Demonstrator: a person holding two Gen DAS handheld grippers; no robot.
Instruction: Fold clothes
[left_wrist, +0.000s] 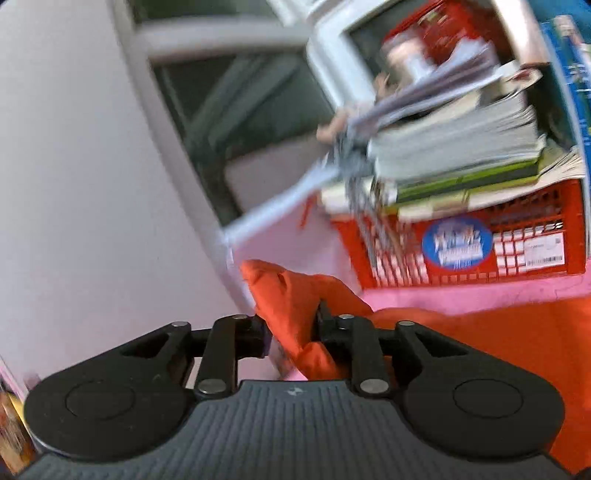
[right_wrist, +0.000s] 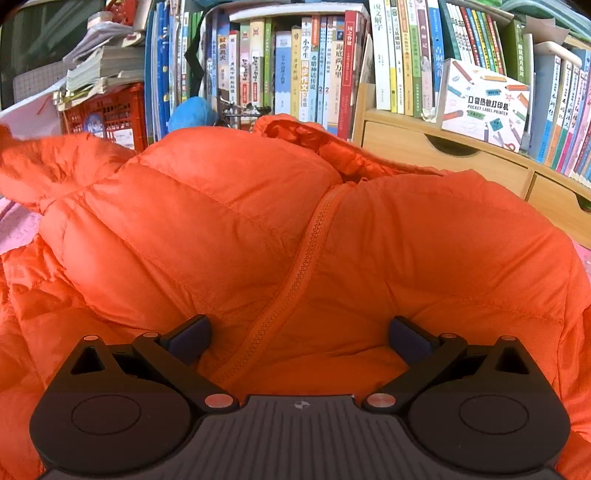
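Ribbed grey plastic and black linkage arms fill the 6 o'clock edge of both wrist views. Between the fingers of the left gripper (left_wrist: 291, 332) a bunched fold of the orange puffer jacket (left_wrist: 291, 306) is pinched, the jaws drawn in against the fabric on both sides; the cloth rises from the grip towards 12 o'clock in a crumpled peak. More of the same glossy orange material is spread towards 3 o'clock over a pink sheet (left_wrist: 461, 295).

The right gripper (right_wrist: 299, 336) is held with its jaws wide apart, the blue-padded fingertips (right_wrist: 192, 334) set on either side of the jacket's zipper (right_wrist: 306, 254), which runs diagonally from 6 o'clock up towards the collar (right_wrist: 295, 129) at 12 o'clock. Whether the pads touch the fabric cannot be told. The jacket's shell is seen as smooth, quilted nylon, stitched into swollen horizontal panels, and it mounds across the middle of this view.

A red lattice plastic crate (right_wrist: 110, 114) stands at 10 o'clock, with a loose stack of paper-edged books (right_wrist: 103, 70) on top; in the left view this area is blurred. Upright, colourful book spines (right_wrist: 310, 66) are ranged from 11 to 2 o'clock. A pale wooden drawer unit (right_wrist: 443, 155) with scooped handle cut-outs sits at 2 o'clock, and a printed cardboard box (right_wrist: 484, 107) rests upon it.
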